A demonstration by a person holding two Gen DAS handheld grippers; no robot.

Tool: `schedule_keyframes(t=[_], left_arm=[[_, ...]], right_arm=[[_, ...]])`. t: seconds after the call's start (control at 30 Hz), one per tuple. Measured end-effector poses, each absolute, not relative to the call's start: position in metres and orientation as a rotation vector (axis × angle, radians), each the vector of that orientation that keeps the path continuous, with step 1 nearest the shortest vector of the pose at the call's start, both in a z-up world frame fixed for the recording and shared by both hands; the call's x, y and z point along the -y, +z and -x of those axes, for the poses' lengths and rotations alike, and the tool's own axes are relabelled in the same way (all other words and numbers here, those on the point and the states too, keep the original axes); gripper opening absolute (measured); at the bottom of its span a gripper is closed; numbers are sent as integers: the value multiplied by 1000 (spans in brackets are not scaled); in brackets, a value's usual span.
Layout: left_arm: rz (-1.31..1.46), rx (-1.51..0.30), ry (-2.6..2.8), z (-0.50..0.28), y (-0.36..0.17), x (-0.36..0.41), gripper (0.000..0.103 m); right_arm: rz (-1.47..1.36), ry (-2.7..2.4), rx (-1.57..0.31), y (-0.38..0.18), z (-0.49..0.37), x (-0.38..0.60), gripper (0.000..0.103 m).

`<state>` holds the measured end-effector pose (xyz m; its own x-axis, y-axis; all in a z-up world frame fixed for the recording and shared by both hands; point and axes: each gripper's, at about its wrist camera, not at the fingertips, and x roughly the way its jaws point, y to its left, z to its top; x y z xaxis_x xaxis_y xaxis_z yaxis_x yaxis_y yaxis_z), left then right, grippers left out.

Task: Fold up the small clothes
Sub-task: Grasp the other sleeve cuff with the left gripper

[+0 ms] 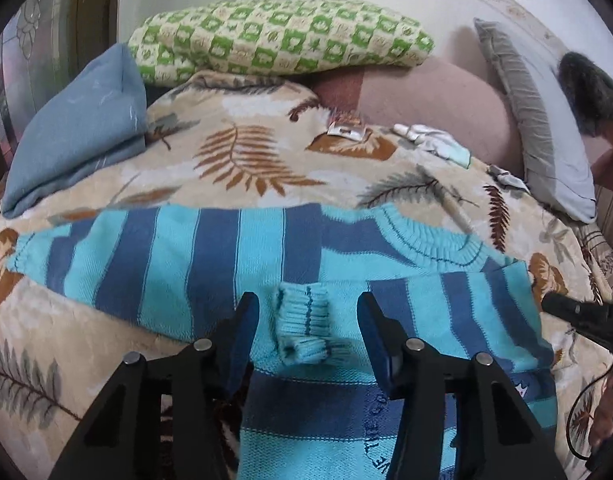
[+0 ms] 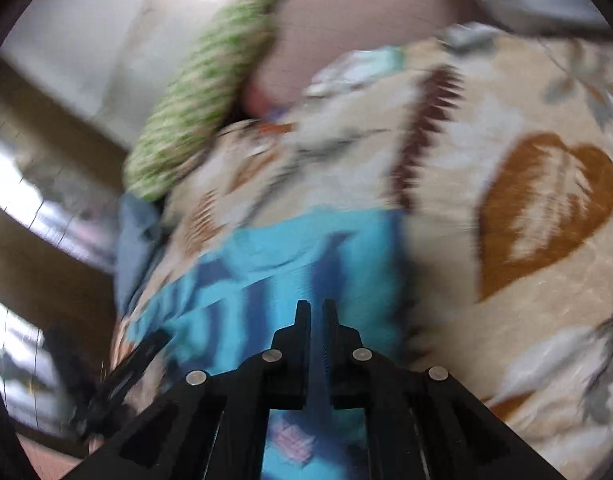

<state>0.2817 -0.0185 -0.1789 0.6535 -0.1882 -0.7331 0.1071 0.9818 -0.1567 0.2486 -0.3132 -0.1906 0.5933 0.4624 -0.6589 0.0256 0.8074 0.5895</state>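
Observation:
A small turquoise and blue striped knit sweater (image 1: 234, 264) lies on a leaf-patterned blanket (image 1: 242, 160) on a bed. One sleeve is folded across its front, and the ribbed cuff (image 1: 304, 322) rests between my left fingers. My left gripper (image 1: 308, 320) is open just above the sweater, holding nothing. In the blurred right wrist view my right gripper (image 2: 315, 312) has its jaws nearly together over the sweater (image 2: 266, 272); a dark blue strip shows between them. It also shows at the right edge of the left wrist view (image 1: 578, 312).
A green checked pillow (image 1: 282, 36), a blue cushion (image 1: 78, 128), a pink pillow (image 1: 434, 100) and a grey pillow (image 1: 546, 132) lie at the head of the bed. Small white and mint clothes (image 1: 434, 140) lie on the blanket beyond the sweater.

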Motion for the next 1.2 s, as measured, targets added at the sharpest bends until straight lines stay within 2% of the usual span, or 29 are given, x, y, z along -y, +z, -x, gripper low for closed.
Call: schedule_keyframes(t=[0.1,0.17,0.4,0.43,0.47,0.5,0.53,0.63,0.83,0.87,0.93,1.2], left_arm=[[6,-845,-109,-281,-184,21,52],[7,-884,-105,-284,-190,17,50],[216,-910,-8,-273,-170,-62,50],[236,-899,32,-267,-166,-80,51],[256,-891,64,-262,-164,-97,58],[283,-889,98,-258,-163,-115,73],[324,-892,136,-254,-163,-135,78],[453,-901,241,-241,-173,-194,79],[735,-888,336,-234,-206,-262,79],[781,-874,319,-235,-208,-266,83],[813,-831,298,-241,-205,-267,83],[919,-853,208,-277,-212,-252,84]], right_arm=[[-488,302,-986,-195,-248,286,8],[-489,239,-1133,-227,-250,282,7],[-527,281,-1005,-194,-221,290,7],[-555,315,-987,-188,-220,287,7],[-574,340,-974,-186,-216,286,7],[-585,359,-965,-181,-210,283,7],[-582,375,-958,-178,-203,277,7],[-568,422,-936,-170,-193,257,7],[-504,468,-992,-183,-195,224,7],[-502,473,-1004,-189,-200,222,7],[-491,471,-1025,-196,-202,220,7],[-514,453,-1030,-206,-215,225,7]])
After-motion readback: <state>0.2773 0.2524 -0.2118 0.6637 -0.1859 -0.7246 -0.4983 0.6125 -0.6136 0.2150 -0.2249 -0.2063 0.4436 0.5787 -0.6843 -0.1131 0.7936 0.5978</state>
